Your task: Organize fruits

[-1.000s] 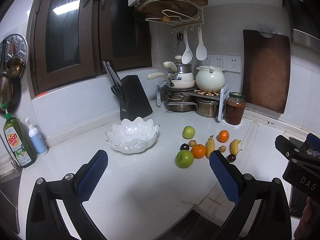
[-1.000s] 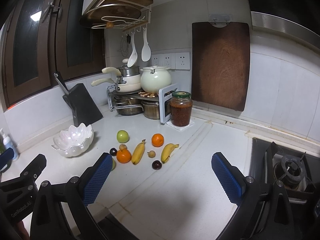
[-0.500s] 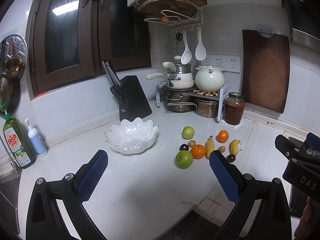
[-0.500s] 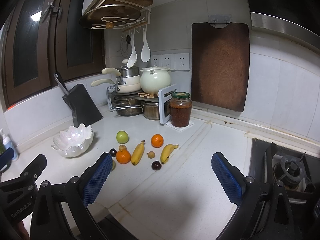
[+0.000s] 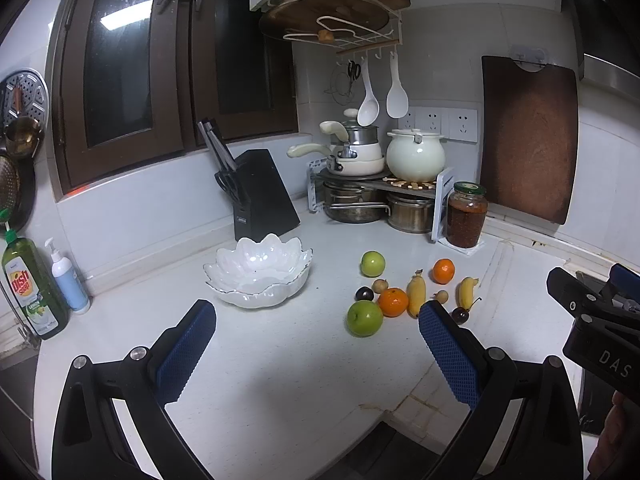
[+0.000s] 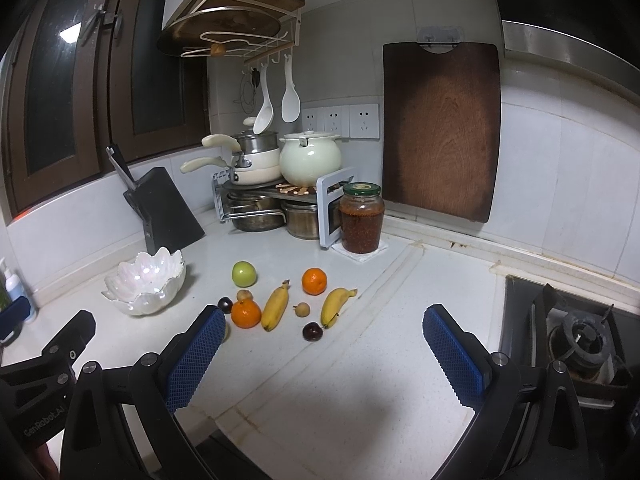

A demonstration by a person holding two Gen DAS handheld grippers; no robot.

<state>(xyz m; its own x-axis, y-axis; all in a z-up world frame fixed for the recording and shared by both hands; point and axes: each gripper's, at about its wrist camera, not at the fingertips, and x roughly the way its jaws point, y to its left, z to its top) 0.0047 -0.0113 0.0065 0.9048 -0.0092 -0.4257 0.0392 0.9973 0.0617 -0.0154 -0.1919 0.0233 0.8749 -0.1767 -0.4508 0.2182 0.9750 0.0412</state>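
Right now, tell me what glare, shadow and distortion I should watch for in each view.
Left wrist view: a ceiling light glares in the window; fisheye bends the frame edges, corners black. Right wrist view: shine on the bowl, a dark shadow on the counter between the tongs, the board bowed.

Both cameras ride low above the white counter [image 5: 280, 380], each looking forward between its own blue-padded fingers toward the kitchen corner. The left wrist view sits leftward, nearer the white bowl [image 5: 258, 272]; the right wrist view sits rightward, taking in the stove burner [image 6: 580, 340]. They share the scattered fruit, jar [image 6: 361, 218] and pot rack — each apparently catching the other gripper's edge.
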